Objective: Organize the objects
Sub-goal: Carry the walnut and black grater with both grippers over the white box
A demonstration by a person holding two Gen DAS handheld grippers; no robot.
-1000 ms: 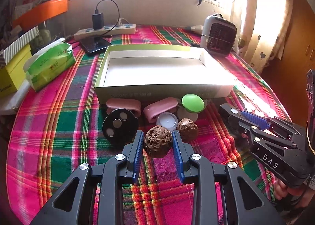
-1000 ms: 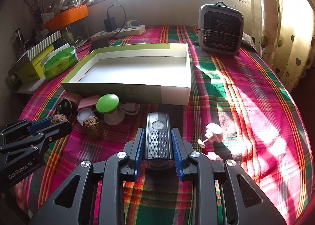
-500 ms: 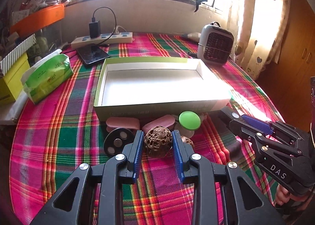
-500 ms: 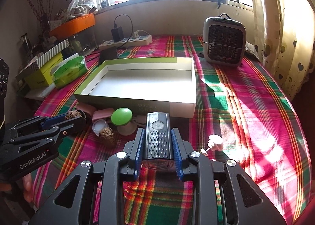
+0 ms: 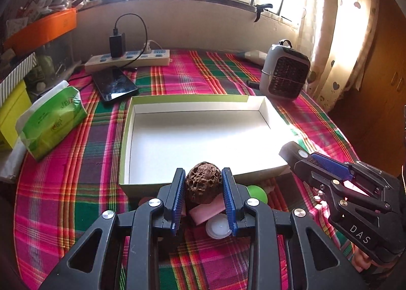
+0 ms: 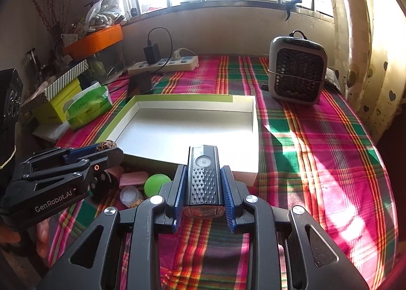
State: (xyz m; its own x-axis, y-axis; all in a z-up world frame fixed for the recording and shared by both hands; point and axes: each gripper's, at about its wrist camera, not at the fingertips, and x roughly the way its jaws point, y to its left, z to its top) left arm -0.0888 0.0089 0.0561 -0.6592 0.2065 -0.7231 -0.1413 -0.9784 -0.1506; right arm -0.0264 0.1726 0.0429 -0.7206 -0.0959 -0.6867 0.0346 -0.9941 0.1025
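Clamped in the left gripper at six o'clock: a pitted, egg-shaped brown nut, held above the table. Clamped in the right gripper: a black ribbed plastic torch, likewise lifted. Just below at six o'clock, pink soap bars, green cap, white candle on plaid cloth. Farther, toward twelve o'clock, a shallow white cardboard tray, nothing inside. Risk, probably: rounded nut rolling off the ridged pads, or grippers colliding over the tray.
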